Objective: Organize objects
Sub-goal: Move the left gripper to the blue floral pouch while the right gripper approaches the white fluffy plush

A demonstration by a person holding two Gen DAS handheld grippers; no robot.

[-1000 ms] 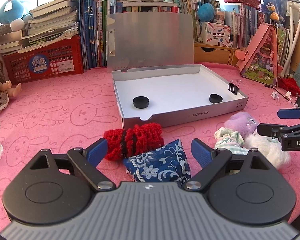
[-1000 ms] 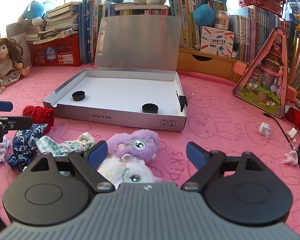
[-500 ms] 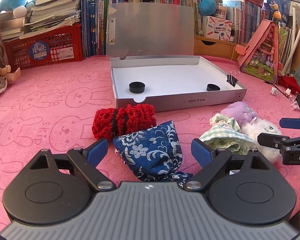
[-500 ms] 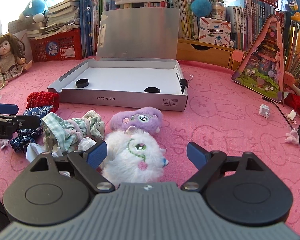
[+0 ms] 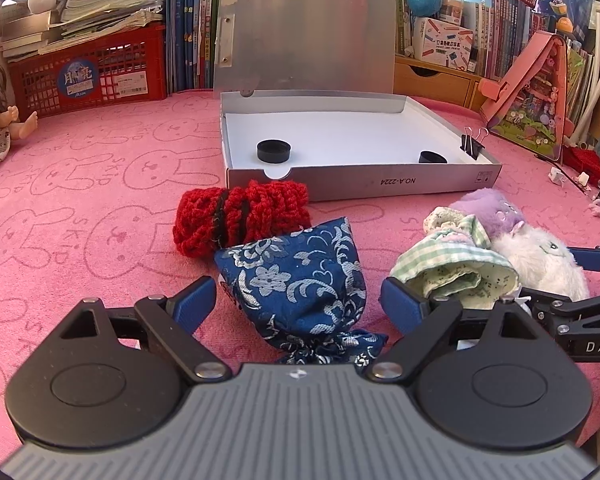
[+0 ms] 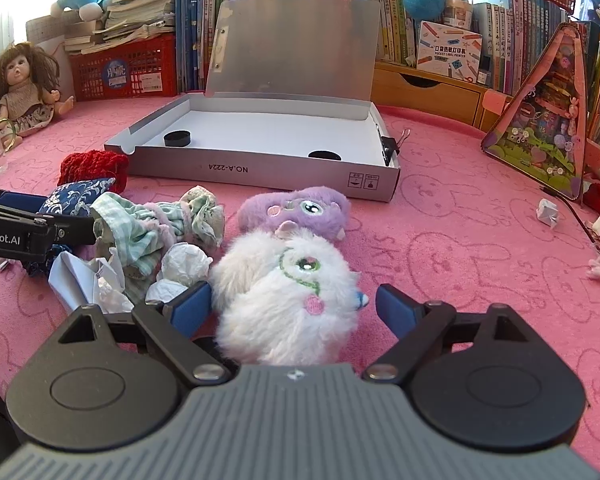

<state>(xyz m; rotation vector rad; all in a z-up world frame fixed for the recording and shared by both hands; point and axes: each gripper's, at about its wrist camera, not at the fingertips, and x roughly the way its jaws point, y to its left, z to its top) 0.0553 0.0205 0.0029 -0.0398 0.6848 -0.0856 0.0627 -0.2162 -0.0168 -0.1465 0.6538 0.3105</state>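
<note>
Fingers spread wide on the left hand-held gripper [image 5: 296,300], straddling the blue floral pouch [image 5: 300,280]; right hand-held gripper [image 6: 294,306] gapes around the white plush [image 6: 284,300]. Crumpled paper [image 6: 184,262] and checked cloth [image 6: 140,228] crowd alongside. Beyond, open grey box [image 6: 260,170], marked NO.A-2224, holds two black caps [image 6: 177,138].

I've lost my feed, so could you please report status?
Left claw open around blue pouch. Right claw open around white plush. Box open, unobstructed.
</note>
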